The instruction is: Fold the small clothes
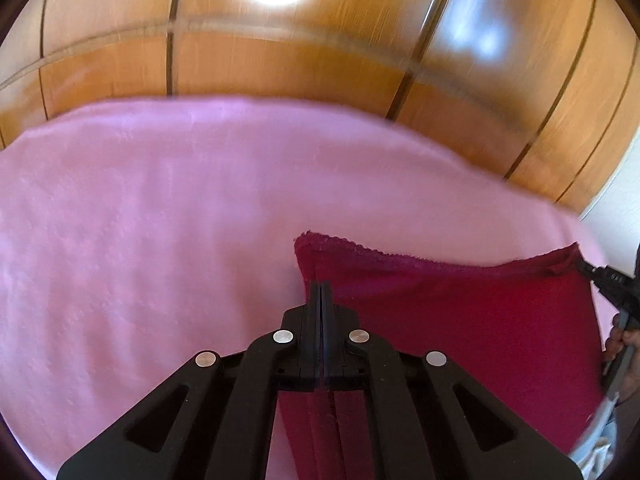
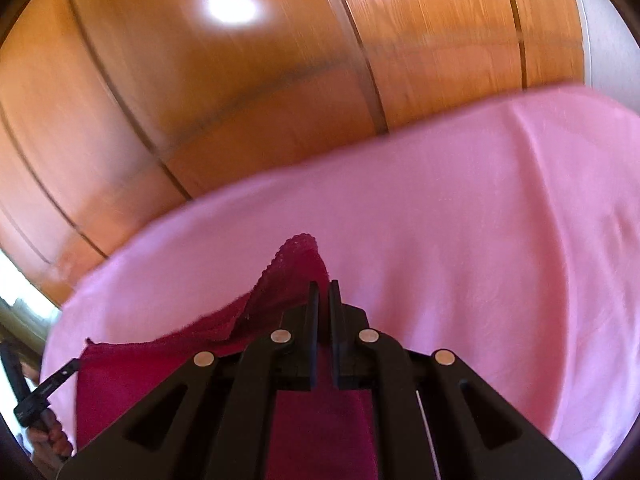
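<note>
Red cloth [image 1: 460,320] hangs stretched between the two tools above the pink sheet [image 1: 160,220]. Left gripper [image 1: 321,286] is clenched on the cloth's left top corner. Right gripper [image 2: 324,286] pinches the right top corner; a thin slot shows between its fingers, filled with cloth.

Progress, judged: early. The cloth is taken up by both corners, top hem taut with a slight sag, lace trim along it. No fold line visible in it yet. Left to do: lay it flat, fold, square up. Lower part of the cloth is hidden behind the tools, so I cannot tell whether it touches the sheet.

Room: the sheet is bare to the left and far side of the cloth, plenty of space to lay it down. Far edge of the sheet meets wood panels [image 1: 280,64]. At the right the sheet ends close to the cloth.
</note>
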Tool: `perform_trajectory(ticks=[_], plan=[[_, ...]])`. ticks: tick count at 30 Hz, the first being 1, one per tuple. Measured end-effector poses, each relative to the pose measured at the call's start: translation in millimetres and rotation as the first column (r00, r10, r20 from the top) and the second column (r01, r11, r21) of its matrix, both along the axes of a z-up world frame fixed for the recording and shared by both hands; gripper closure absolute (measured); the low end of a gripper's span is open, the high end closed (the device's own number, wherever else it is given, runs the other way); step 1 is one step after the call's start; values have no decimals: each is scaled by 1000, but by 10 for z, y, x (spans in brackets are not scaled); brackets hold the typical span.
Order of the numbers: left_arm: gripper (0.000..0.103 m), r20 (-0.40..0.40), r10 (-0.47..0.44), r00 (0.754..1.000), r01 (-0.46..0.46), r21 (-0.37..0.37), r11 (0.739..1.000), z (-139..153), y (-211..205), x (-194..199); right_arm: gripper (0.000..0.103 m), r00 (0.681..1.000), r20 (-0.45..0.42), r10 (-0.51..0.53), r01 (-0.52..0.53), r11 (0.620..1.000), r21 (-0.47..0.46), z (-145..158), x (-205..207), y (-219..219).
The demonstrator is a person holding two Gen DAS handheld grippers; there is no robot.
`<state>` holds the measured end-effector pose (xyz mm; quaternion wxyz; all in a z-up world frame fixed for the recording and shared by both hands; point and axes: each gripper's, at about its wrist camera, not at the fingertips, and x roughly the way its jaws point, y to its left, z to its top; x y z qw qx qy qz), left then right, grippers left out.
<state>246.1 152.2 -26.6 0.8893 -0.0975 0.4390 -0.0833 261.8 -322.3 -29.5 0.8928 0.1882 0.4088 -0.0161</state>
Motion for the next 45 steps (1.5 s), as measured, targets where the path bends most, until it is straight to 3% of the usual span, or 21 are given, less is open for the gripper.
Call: perform_trajectory(ticks=[2, 4, 5, 6, 7, 10, 11, 13, 15, 18, 20, 22, 24, 30, 39, 40, 41, 42, 43, 45], plan=[[103, -51, 9, 999, -6, 48, 999, -160, -36, 40, 99, 997, -72, -21, 19, 999, -27, -296, 47, 14], [103, -37, 20, 999, -17, 82, 996, -117, -54, -4, 98, 997, -67, -36, 35, 999, -18, -318, 26, -16], [103, -32, 37, 999, -34, 108, 994, -68, -54, -25, 87, 997, -66, -46, 46, 999, -13, -279, 20, -40], [103, -30, 62, 998, -56, 158, 986, 1, -68, -60, 65, 997, -61, -50, 49, 999, -19, -237, 13, -47], [103, -19, 70, 997, -66, 179, 982, 67, -73, -109, 61, 998, -43, -45, 43, 998, -39, -155, -16, -39], [103, 75, 69, 995, -80, 142, 987, 357, -105, -462, 54, 1000, 7, -10, 11, 996, -90, 66, -154, 38], [103, 94, 72, 993, -85, 135, 987, 402, -114, -550, 46, 999, 31, 11, -8, 996, -91, 169, -259, 82], [103, 129, 72, 989, -88, 121, 989, 459, -181, -792, 42, 994, 77, 79, -73, 994, -76, 324, -482, 210], [103, 145, 63, 987, -81, 124, 989, 444, -279, -954, 30, 986, 99, 137, -130, 989, -68, 390, -669, 379], [103, 153, 31, 988, -56, 163, 985, 329, -462, -1170, 21, 974, 96, 204, -196, 977, -81, 329, -982, 611], [103, 127, 23, 992, -47, 190, 981, 181, -538, -1196, 16, 976, 31, 216, -211, 970, -121, 86, -1075, 727], [103, 82, 25, 996, -42, 211, 977, 47, -573, -1253, 15, 980, -73, 183, -191, 973, -131, -224, -1039, 714], [103, 91, 26, 996, -44, 201, 979, 45, -573, -1326, 14, 981, 12, 196, -191, 968, -163, -308, -1144, 736], [103, 124, 34, 992, -56, 175, 983, 173, -503, -1569, 8, 982, 39, 187, -176, 964, -201, -349, -1172, 829], [103, 126, 77, 989, -100, 188, 977, 224, -396, -1717, 6, 981, 89, 172, -147, 960, -239, -373, -1205, 842], [96, 122, 83, 989, -105, 188, 977, 218, -390, -1727, 6, 981, 94, 171, -145, 960, -242, -372, -1212, 842], [81, 118, 88, 989, -110, 191, 975, 210, -377, -1735, 6, 980, 99, 171, -142, 959, -245, -376, -1217, 847], [36, 124, 95, 988, -118, 192, 974, 212, -364, -1753, 6, 980, 102, 170, -141, 959, -247, -378, -1225, 849], [19, 146, 108, 983, -135, 191, 972, 231, -345, -1782, 6, 980, 104, 170, -140, 958, -248, -379, -1234, 846], [19, 217, 128, 968, -169, 182, 969, 299, -312, -1877, 6, 980, 106, 170, -139, 958, -249, -382, -1256, 844]])
